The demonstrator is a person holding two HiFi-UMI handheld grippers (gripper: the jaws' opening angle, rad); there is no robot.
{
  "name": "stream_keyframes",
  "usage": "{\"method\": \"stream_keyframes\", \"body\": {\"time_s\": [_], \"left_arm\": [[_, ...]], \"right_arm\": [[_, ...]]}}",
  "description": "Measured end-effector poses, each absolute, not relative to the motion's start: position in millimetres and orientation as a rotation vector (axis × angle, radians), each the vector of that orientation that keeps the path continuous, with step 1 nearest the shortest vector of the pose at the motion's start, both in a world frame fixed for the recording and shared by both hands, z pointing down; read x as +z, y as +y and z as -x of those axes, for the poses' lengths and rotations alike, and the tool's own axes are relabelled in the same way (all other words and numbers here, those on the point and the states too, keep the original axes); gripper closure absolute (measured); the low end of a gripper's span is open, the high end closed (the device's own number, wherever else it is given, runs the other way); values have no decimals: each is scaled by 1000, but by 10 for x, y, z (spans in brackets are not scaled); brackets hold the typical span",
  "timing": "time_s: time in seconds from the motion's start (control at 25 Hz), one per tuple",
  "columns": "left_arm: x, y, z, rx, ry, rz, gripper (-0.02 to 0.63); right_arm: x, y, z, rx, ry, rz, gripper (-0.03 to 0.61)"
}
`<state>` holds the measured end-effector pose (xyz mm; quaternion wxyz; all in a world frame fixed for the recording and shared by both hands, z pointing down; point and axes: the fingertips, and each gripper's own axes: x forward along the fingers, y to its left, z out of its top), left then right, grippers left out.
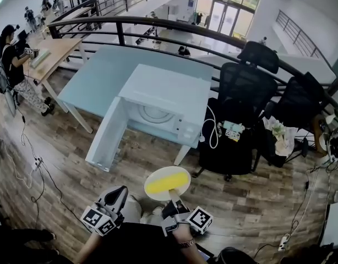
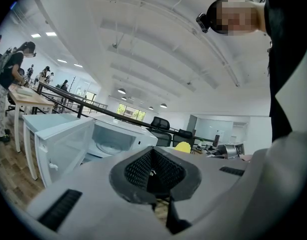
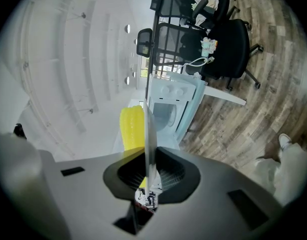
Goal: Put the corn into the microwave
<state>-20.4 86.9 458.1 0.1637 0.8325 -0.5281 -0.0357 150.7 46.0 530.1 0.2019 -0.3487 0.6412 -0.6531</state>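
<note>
The person stands back from the bench (image 1: 100, 73), holding a tool low in front of them in each hand. The right tool (image 1: 173, 201) pinches the near rim of a pale round plate (image 1: 163, 170), with its jaws closed onto the edge. In the right gripper view the plate shows edge-on as a thin blade running up between the two pads. The corn (image 1: 166, 183) lies across the plate as one yellow cob. It is carried out over the wooden floor (image 1: 251, 202), well short of the bench.

The left tool (image 1: 115, 198) is beside it, apart from the plate. Its ribbed pads are pressed together with nothing between them.

Ahead, the white microwave (image 1: 169, 92) sits on the pale blue bench. Its door (image 1: 107, 136) is swung wide open to the left and hangs past the bench edge. Inside the cavity I can make out what looks like a round turntable (image 1: 155, 114), though the light in there is dim. A white cable (image 1: 213, 128) loops down at the microwave's right side.

Black office chairs (image 1: 243, 87) stand just to the right of the bench, in front of a dark curved railing (image 1: 158, 23). Far off to the left, a person (image 1: 15, 65) stands at a wooden desk (image 1: 56, 51).
</note>
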Motion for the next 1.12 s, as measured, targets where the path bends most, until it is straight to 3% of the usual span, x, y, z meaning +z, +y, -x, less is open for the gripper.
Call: {"method": "stream_keyframes", "body": {"time_s": [0.6, 1.12], "left_arm": [[4630, 296, 22, -89, -1375, -2455, 611], [4718, -393, 313, -84, -1296, -2460, 611]], "right_arm": [[5343, 132, -1638, -1775, 1754, 1066, 545], [5494, -327, -1342, -1788, 1689, 1133, 545]]}}
